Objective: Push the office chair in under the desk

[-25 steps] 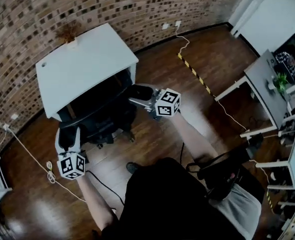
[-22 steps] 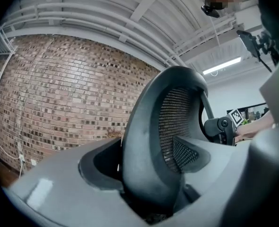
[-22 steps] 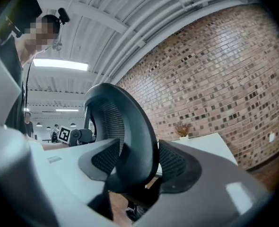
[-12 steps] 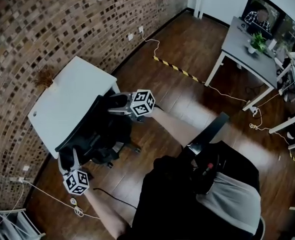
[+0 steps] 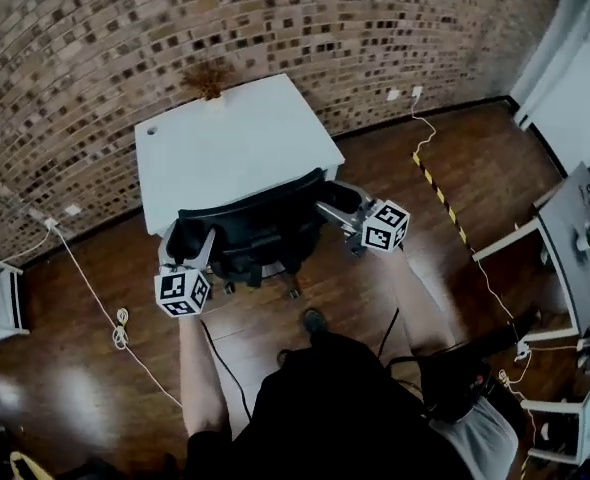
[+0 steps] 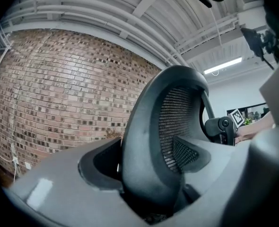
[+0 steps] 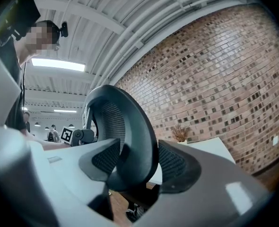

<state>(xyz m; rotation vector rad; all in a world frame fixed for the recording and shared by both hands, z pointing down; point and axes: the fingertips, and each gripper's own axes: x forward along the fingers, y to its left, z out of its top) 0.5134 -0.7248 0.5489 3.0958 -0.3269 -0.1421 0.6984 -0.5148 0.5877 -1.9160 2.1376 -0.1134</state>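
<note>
Checking claws first: what does each hold?
— Left gripper [image 5: 205,246] [image 6: 149,162] is clamped on one side rim of the backrest of the black mesh-backed office chair [image 5: 260,223]; right gripper [image 5: 332,209] [image 7: 130,163] is clamped on the opposite rim.
And the chair's position?
— Backrest right at the near edge of the white rectangular desk [image 5: 225,138], seat largely hidden beneath the desk; wheeled base [image 5: 293,290] shows just in front of it.

Desk [image 5: 225,143] sits against the brick wall [image 5: 95,48], plant [image 5: 207,76] on its far edge. Chair [image 5: 255,223] in front, backrest at desk's near edge. My left gripper [image 5: 201,246] clamps the backrest's left edge, right gripper [image 5: 333,206] the right edge. Cable [image 5: 85,278] on floor, left.
</note>
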